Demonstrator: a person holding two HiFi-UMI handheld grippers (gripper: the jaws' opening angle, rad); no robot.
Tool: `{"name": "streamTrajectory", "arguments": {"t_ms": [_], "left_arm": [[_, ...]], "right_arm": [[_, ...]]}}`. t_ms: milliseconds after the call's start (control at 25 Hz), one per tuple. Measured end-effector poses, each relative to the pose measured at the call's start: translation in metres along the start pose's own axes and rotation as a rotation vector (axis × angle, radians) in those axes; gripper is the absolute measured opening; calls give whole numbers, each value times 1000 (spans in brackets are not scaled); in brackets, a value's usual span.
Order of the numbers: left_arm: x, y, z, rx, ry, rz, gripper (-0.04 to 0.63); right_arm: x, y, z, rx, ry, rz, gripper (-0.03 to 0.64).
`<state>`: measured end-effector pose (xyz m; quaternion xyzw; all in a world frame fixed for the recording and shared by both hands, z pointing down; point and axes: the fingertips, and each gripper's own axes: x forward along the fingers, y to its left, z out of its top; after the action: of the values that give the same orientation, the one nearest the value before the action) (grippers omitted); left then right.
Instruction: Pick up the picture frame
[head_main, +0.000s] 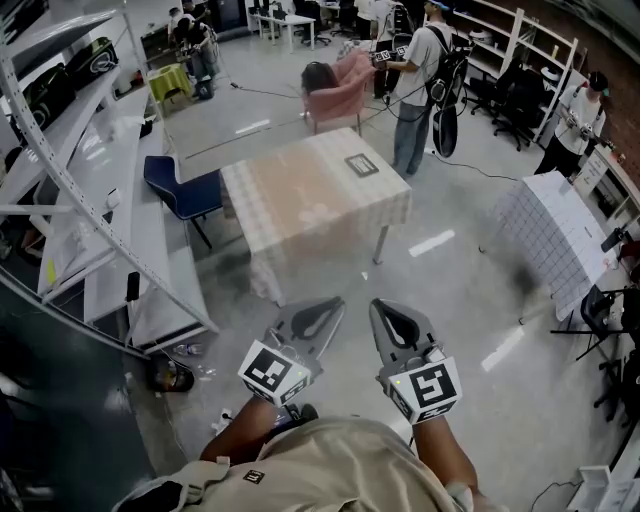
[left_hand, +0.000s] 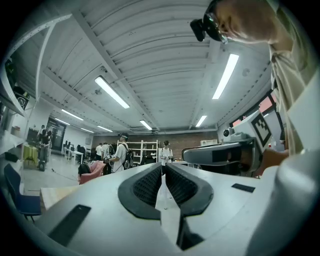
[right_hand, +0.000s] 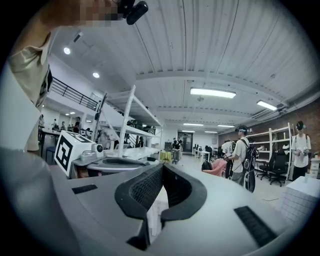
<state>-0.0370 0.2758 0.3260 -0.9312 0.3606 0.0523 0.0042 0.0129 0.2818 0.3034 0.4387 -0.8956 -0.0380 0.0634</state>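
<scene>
Currently, item by item:

- Left gripper (head_main: 325, 312): jaws pressed together, nothing between them; held at waist level over bare floor.
- Right gripper (head_main: 385, 312): jaws likewise closed and empty, just beside the left one.
- Picture frame (head_main: 361, 165): lies flat on the table (head_main: 300, 200), well ahead of both grippers, nearer the right gripper's line, close to the table's far edge.
- Blue chair (head_main: 180, 190): ahead and left of the left gripper, at the table's side.

Hazards, as judged:
- Closed jaws arriving at a flat frame would probably nudge it toward the far edge and off.
- The cloth may drag or bunch under a scraping jaw.
- A thin edge grip may let the frame tilt and slip.
</scene>
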Motion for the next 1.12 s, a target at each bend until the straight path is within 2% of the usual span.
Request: {"name": "streamTrajectory", "arguments": {"t_ms": [200,400,1120], "left_arm": [[-2,6,-2,-3,0,-6,34],[-5,15,-4,-5,1,-12,34],[-33,47,-5,-2,-13,-62,34]], "right_arm": [[6,3,-3,22,13,-2,26],[15,6,-1,49,-39,-3,28],[48,37,1,51,-42,-58,28]]}}
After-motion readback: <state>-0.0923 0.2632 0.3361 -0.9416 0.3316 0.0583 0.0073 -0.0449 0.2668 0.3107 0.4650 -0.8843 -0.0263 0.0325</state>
